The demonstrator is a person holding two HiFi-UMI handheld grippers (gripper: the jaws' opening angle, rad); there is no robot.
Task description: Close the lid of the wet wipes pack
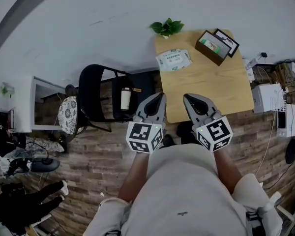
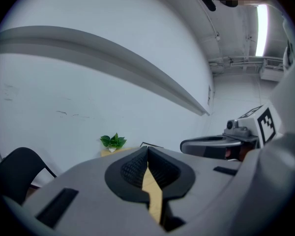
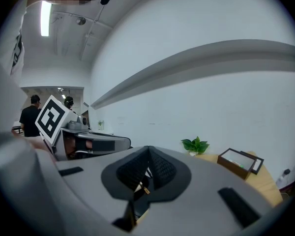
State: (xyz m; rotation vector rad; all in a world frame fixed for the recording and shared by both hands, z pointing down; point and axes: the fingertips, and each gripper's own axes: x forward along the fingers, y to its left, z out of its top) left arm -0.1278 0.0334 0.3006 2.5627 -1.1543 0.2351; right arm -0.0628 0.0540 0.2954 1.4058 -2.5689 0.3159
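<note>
The wet wipes pack (image 1: 173, 59), white with green print, lies at the far left of the small wooden table (image 1: 206, 90). Whether its lid stands up I cannot tell from the head view. My left gripper (image 1: 161, 96) and right gripper (image 1: 186, 97) hover side by side over the table's near edge, well short of the pack. Both point toward the wall. In the left gripper view the left gripper (image 2: 147, 150) is shut with nothing between its pads. The right gripper (image 3: 148, 150) is likewise shut and empty. The jaws hide the pack in both gripper views.
A potted plant (image 1: 167, 27) stands at the table's far edge against the wall. A dark open box (image 1: 216, 45) with its lid sits at the far right corner. A black chair (image 1: 101, 97) stands left of the table, white devices (image 1: 268, 97) and cables to its right.
</note>
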